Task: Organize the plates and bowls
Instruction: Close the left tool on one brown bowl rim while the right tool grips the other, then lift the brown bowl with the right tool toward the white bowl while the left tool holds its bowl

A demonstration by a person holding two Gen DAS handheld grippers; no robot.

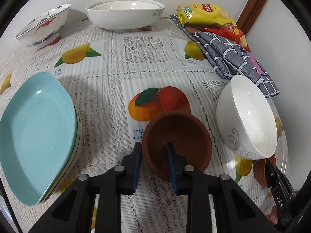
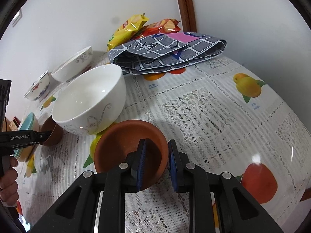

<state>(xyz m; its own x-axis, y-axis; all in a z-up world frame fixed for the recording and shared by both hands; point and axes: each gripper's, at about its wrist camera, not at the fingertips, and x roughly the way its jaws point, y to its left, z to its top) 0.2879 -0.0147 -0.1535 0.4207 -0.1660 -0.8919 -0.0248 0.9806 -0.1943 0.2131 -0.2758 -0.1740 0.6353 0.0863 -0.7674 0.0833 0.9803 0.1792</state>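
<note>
Left gripper pinching the near wall of a brown clay bowl: one jaw outside the rim, the other inside, pads pressing the wall. The bowl sits on the desk straight ahead of the jaws, tipped a bit toward the camera.

Right gripper is doing the same on a second clay bowl: one jaw inside, the other outside, clamped on the near right wall. That bowl is on the desk just ahead and left of the jaws.

White bowl with grey scroll pattern stands just beyond the right jaws, touching or nearly touching the second clay bowl's far rim; in the left wrist view it is to the right of the left jaws, between the two clay bowls.

Left of the left jaws: stack of teal plates, well apart from the brown clay bowl. Far beyond the jaws by the wall: large white serving bowl with another white dish nested in it, and a blue and red floral bowl further left.

Far right of the left jaws: folded grey checked cloth, yellow snack bag and a red snack bag partly under them.

A person's hand shows at the left edge of the right wrist view, holding the left gripper's handle.
</note>
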